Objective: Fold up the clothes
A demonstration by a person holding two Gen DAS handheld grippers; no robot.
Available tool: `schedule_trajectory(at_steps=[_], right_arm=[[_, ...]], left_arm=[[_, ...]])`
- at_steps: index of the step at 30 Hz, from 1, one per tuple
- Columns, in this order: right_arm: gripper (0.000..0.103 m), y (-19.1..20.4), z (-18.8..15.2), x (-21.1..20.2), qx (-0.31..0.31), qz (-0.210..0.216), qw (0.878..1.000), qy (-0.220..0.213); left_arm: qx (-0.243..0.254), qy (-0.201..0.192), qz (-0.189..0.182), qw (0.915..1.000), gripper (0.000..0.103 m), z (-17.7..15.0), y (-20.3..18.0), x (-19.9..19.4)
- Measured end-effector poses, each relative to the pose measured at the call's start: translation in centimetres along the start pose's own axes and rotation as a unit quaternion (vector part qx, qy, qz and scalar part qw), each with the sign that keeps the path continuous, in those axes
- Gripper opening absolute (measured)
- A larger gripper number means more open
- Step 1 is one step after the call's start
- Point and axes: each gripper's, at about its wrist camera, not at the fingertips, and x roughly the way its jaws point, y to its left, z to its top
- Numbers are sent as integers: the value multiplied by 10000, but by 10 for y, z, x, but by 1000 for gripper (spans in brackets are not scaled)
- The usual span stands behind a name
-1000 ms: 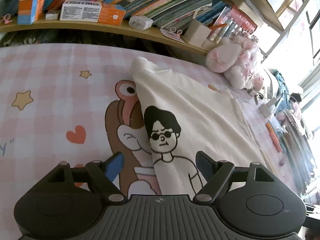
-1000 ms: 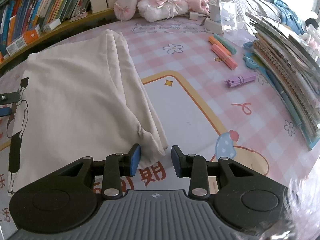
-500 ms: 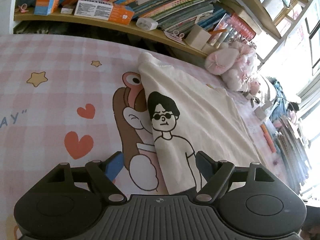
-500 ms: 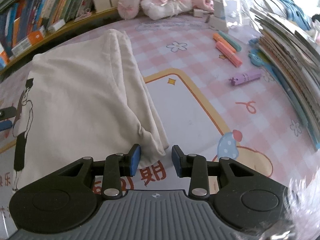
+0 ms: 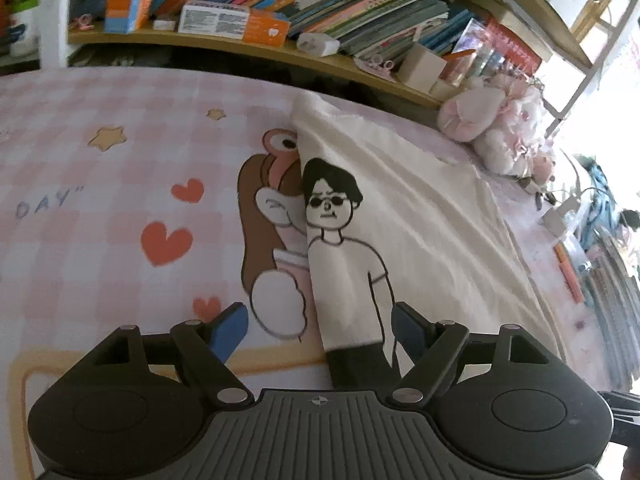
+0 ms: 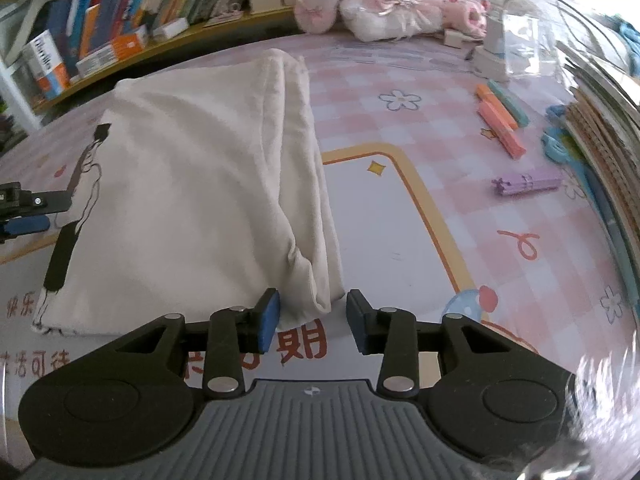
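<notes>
A cream T-shirt (image 5: 420, 216) with a black drawing of a man in sunglasses lies folded on the pink checked mat (image 5: 100, 200). My left gripper (image 5: 320, 326) is open, its jaws astride the shirt's near left corner at the printed figure's legs. In the right wrist view the shirt (image 6: 192, 184) lies with its folded right edge bunched toward me. My right gripper (image 6: 312, 316) is open, its jaws either side of the shirt's near right corner. The left gripper's fingers (image 6: 28, 210) show at the far left edge.
A shelf of books and boxes (image 5: 280, 8) runs along the back. Pink plush toys (image 6: 380, 0) sit at the back right. Coloured clips (image 6: 500, 120), a purple bundle (image 6: 524, 184) and a stack of books (image 6: 600, 120) lie to the right.
The left gripper has drawn back toward the shirt's near corner, so more of the mat and the whole printed figure show. The right gripper has barely moved.
</notes>
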Motion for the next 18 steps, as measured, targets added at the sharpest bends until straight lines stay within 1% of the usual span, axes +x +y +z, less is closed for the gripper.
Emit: schedule_trajectory(at_steps=[4,7,11,18], right_arm=[[39,-6,1,0,-147,251,9996,24],[39,-12,2,-1,-193,425,9989,57],[39,-24,8,0,73,698,9975,123],[42,-40,13,1,504,1097,9925,205]], left_arm=[[-128,25,177,9998,80,-10,-7,-7],[-182,101,227,9995,80,-17,-14,-10],[-300,198,187,9992,80,-28,-23,-15],[-621,231,127,9977,78,-48,-28,-28]])
